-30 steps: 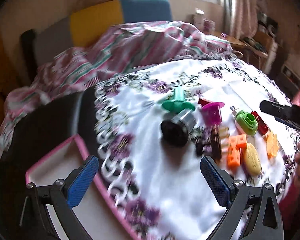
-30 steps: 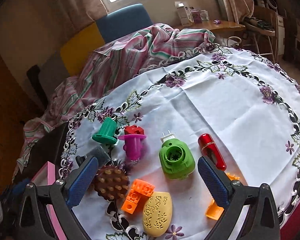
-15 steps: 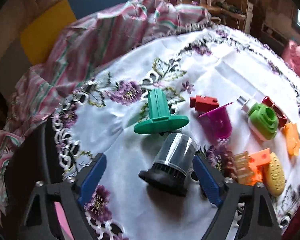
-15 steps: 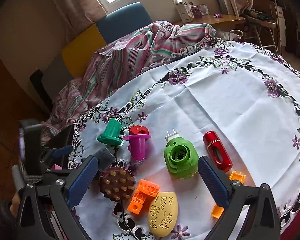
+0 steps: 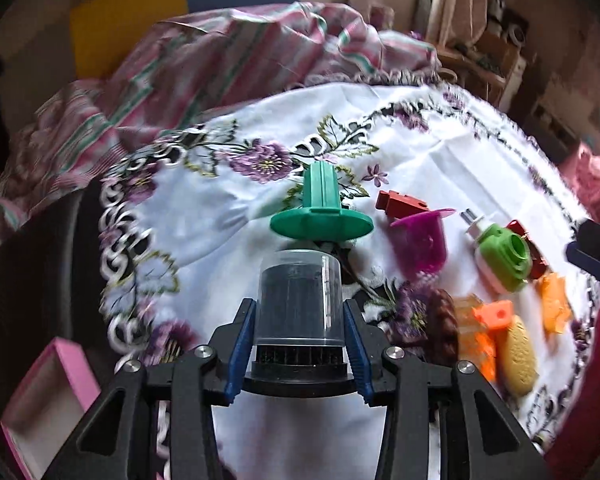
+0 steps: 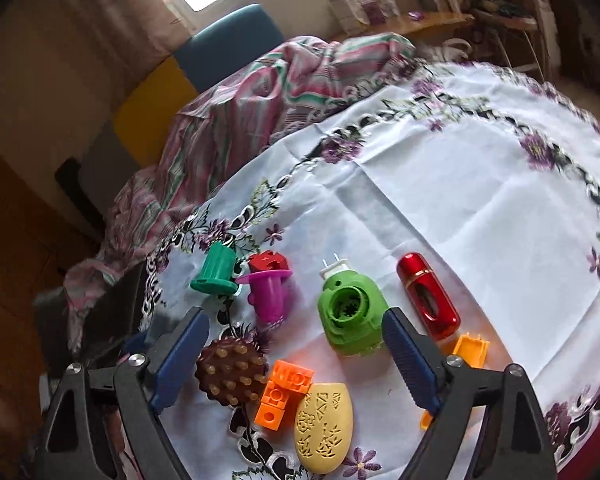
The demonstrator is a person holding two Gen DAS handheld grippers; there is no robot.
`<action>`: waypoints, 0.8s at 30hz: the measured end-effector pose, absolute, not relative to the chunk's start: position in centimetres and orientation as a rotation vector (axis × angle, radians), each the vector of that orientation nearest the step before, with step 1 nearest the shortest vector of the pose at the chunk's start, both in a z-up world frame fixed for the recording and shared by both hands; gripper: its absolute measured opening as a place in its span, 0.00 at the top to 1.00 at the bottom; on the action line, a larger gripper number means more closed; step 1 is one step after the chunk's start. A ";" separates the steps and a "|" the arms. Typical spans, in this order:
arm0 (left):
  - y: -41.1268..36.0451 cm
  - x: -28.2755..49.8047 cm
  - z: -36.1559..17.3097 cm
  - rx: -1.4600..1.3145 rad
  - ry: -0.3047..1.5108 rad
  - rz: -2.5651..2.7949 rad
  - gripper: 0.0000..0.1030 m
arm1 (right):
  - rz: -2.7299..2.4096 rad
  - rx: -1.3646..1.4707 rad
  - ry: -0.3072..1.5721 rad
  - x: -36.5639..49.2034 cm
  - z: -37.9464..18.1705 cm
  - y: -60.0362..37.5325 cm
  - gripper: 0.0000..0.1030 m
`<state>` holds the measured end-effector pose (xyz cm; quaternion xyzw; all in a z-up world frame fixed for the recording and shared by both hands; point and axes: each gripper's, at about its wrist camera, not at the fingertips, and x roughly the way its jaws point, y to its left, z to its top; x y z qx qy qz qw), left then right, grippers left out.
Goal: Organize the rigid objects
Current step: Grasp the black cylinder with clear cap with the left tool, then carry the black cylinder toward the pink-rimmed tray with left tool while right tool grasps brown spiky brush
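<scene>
1. Left tongs: jaws closing around the clear-capped black cylinder. Blue pads sit right at its sides; I can't confirm firm contact yet.
2. The cylinder lies on the white embroidered cloth of the desk, near its left edge, with the black ribbed base toward my camera.
3. Just beyond it is the green flanged piece. The magenta cup and red block are to its right.
4. A pink box shows low left in the left wrist view, off the cloth edge, with its white interior visible.
5. Right tongs: jaws wide but closing, nothing gripped. They hover over the cluster of parts.
6. Between the right pads I see the brown studded ball, orange brick, yellow patterned oval and green plug-in unit.
7. The red capsule and an orange clip sit just outside the right pad.
8. A striped blanket is bunched at the desk's far edge.
</scene>
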<state>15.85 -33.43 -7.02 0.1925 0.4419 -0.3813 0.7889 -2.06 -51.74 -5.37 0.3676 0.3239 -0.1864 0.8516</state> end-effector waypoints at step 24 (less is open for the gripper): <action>-19.8 6.3 -2.7 0.218 0.896 -0.764 0.58 | -0.140 0.487 0.832 2.0 -5.2 -44.7 0.22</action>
